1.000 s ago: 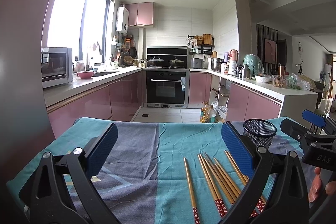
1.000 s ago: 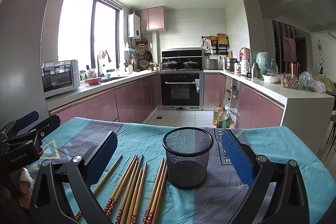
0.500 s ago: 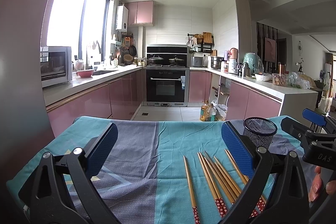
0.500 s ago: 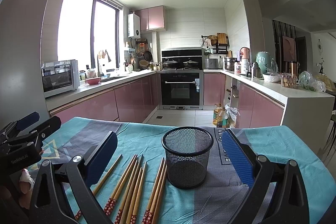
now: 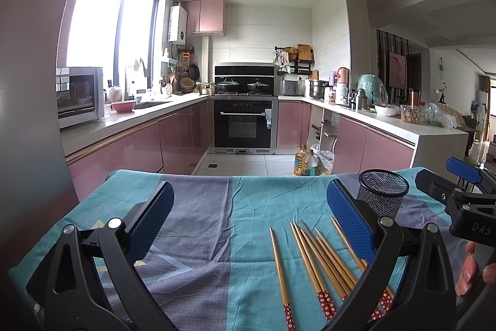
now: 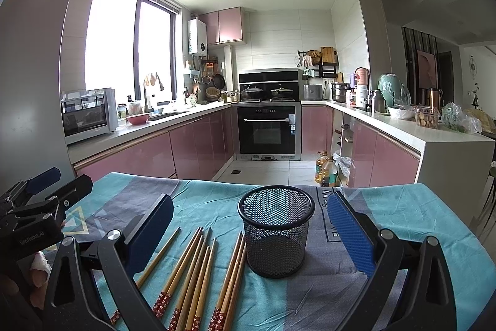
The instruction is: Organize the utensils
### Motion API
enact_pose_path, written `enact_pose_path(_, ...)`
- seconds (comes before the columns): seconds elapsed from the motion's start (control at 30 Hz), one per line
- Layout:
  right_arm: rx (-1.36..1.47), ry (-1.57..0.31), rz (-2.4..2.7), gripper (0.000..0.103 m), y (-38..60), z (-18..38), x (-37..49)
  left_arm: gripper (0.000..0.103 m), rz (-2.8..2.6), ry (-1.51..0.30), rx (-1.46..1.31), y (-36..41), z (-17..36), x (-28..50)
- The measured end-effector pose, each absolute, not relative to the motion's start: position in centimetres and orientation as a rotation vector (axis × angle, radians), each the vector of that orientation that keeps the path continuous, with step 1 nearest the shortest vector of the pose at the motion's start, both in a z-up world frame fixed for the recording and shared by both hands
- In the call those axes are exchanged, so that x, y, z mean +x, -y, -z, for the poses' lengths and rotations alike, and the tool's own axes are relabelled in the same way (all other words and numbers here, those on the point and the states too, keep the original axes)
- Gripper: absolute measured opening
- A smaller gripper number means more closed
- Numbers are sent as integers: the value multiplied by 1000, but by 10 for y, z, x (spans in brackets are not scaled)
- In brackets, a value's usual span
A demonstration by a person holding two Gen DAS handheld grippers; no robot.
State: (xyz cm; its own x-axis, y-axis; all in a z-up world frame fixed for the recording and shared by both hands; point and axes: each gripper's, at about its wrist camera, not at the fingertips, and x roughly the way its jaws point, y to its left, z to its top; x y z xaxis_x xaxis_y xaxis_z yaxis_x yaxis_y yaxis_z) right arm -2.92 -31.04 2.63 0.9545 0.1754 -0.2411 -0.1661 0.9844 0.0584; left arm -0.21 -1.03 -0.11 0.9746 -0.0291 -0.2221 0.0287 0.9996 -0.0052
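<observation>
- Change vs 1 s ago: almost nothing. Both wrist views frame the same scene, only a tiny drift. EARLIER pics and now match on chopsticks + cup, none moved
- Left gripper (image 5: 248,222): released, jaws spread wide w/ nothing between the blue pads, hovering over the blue-grey tablecloth (image 5: 198,238) in the lower half of its frame
- Right gripper (image 6: 248,225): also released, jaws wide apart & empty; the mesh cup sits between the two pads in its view, a bit right of centre
- Mesh cup (image 6: 275,234): upright on the cloth, centre-low in the right view; in the left view it shows at right-middle, partly behind the right pad. Looks empty, none of the sticks are in it
- Chopsticks (image 6: 198,269): a loose fan of wooden sticks w/ red patterned ends, flat on the cloth, lower centre-left of the right view, the nearest pair just beside the cup's base. In the left view they lie lower right, some hidden under the gripper finger. Exact count unclear
- One stick (image 5: 279,266) lies apart from the bunch, left of it in the left view
- Person's fingers (image 5: 468,269) visible at far right edge, holding the right tool
- Meaning for task: my read, still at the start, no pick begun. Next prob needs a gripper lowered over one stick or pair, pinching near mid-length
- Risk: thin sticks flat on soft cloth could roll or slip, and cloth may bunch
</observation>
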Motion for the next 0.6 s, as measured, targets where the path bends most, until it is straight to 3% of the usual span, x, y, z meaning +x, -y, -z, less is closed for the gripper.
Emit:
enact_pose_path(0.3, 37, -337, -213, 96, 312, -15, -20, 97, 67, -307, 6, 8, 9, 11)
enact_pose_path(0.6, -22, -541, -269, 95, 302, 14, 0, 97, 116, -486, 34, 4, 37, 41)
